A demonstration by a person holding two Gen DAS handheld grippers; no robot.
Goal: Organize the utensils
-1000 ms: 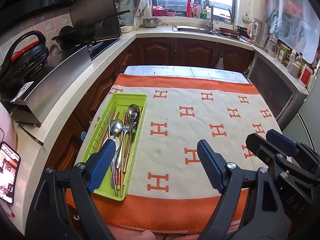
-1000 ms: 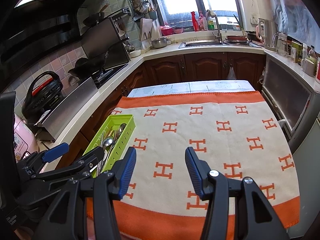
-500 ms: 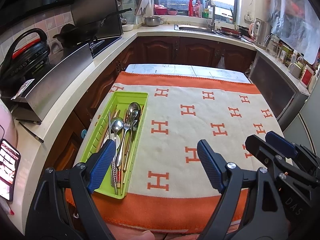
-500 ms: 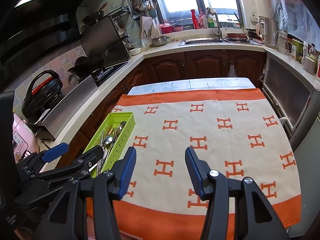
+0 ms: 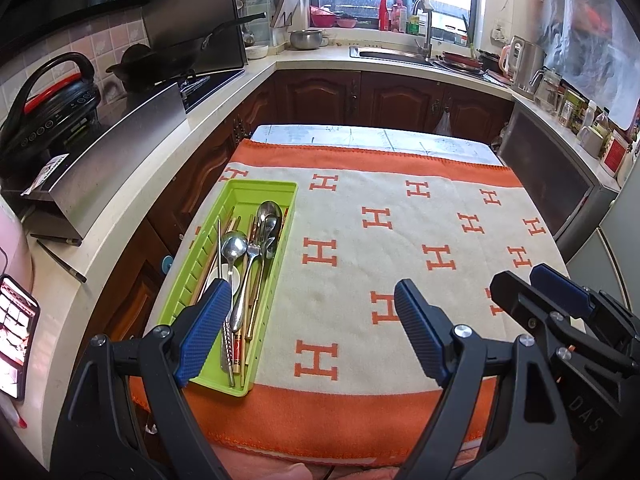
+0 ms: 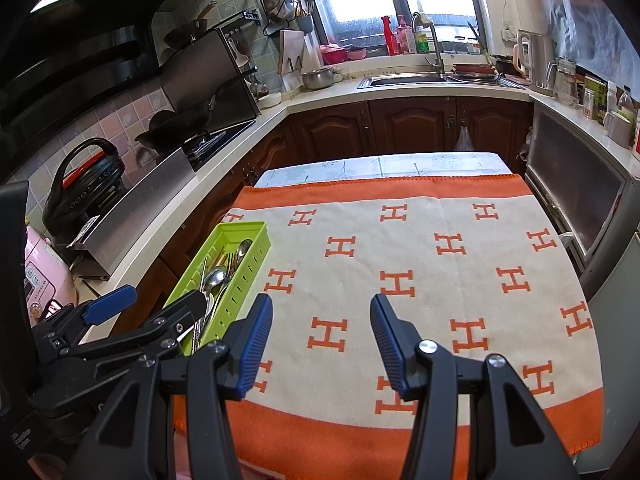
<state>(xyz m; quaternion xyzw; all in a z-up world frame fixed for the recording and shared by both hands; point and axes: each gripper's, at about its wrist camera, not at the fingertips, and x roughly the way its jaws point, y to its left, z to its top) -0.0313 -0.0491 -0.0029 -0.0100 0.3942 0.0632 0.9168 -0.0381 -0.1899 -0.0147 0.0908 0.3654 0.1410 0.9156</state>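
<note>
Both tongs [image 5: 308, 328] [image 6: 320, 344] agape above cloth [image 6: 400, 260]

We find the utensil tray [image 5: 262, 192] lying lengthwise on the cloth [image 5: 400, 240] along its left edge, spoons [image 5: 234, 246], a fork and chopsticks inside it. The cloth covers the table [image 5: 360, 136], whose far end shows bare. The counter [image 5: 132, 200] runs left of the tray; the sink [image 5: 394, 55] lies behind the table.
</note>
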